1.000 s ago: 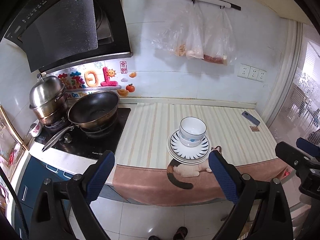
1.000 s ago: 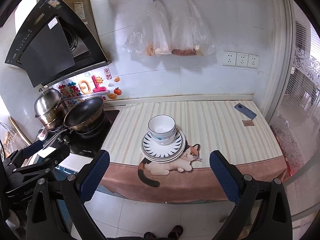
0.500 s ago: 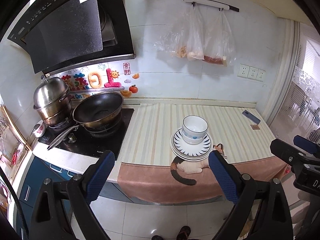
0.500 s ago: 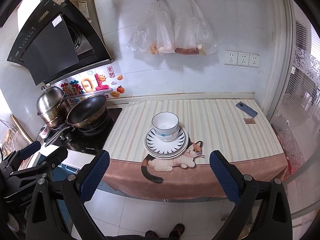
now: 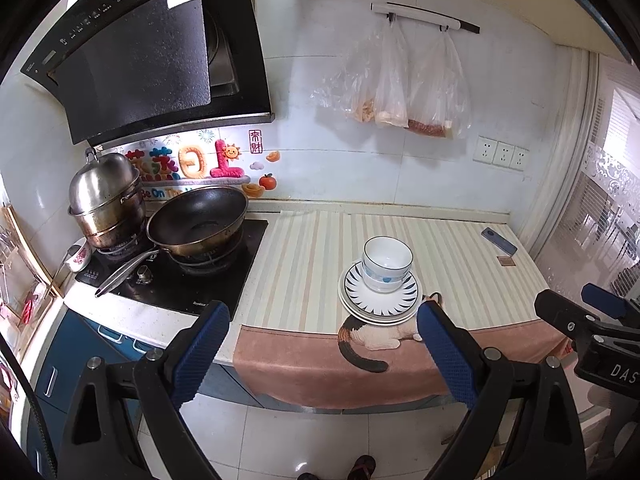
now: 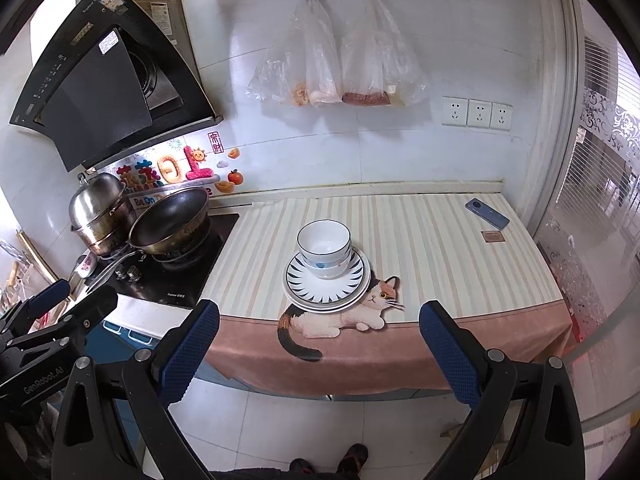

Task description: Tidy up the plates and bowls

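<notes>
Nested white bowls (image 6: 324, 249) sit upright on a stack of plates (image 6: 327, 289), the top plate bearing a dark radial pattern. The stack rests on the striped counter mat (image 6: 420, 240), touching the printed cat (image 6: 344, 316) just in front of it. Left gripper (image 5: 322, 350) and right gripper (image 6: 318, 350): fingers spread wide, empty, held off the counter edge. A phone (image 6: 487, 213) lies well apart from the stack.
</notes>
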Motion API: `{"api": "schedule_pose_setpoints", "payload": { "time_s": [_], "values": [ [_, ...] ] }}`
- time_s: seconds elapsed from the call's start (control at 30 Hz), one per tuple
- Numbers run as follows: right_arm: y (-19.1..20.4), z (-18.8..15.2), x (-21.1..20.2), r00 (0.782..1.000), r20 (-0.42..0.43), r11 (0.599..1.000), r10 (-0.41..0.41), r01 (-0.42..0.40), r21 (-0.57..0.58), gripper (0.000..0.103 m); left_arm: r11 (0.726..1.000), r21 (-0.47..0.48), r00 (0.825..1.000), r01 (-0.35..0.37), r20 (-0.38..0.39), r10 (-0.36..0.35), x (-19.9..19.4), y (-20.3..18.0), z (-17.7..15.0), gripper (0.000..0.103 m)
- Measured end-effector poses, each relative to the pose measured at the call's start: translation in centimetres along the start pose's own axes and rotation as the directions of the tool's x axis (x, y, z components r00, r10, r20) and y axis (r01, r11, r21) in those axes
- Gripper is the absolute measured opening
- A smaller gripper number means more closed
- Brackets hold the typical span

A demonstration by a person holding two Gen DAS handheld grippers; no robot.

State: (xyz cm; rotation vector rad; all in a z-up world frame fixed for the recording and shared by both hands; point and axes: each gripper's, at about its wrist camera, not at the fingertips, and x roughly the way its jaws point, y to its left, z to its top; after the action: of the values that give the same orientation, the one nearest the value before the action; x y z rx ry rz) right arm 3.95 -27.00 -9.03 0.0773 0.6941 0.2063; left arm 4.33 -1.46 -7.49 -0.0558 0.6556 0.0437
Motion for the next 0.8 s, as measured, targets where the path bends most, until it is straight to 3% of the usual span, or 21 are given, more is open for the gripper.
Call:
{"api": "schedule_pose_setpoints", "payload": {
  "time_s": [0.8],
  "values": [
    [-0.09, -0.3, -0.17, 1.0, 0.001, 1.0, -0.005, 0.005, -0.002, 0.102, 1.0, 0.007, 1.0, 0.011, 0.002, -0.011, -0.46, -0.91, 0.22, 0.096]
  ]
}}
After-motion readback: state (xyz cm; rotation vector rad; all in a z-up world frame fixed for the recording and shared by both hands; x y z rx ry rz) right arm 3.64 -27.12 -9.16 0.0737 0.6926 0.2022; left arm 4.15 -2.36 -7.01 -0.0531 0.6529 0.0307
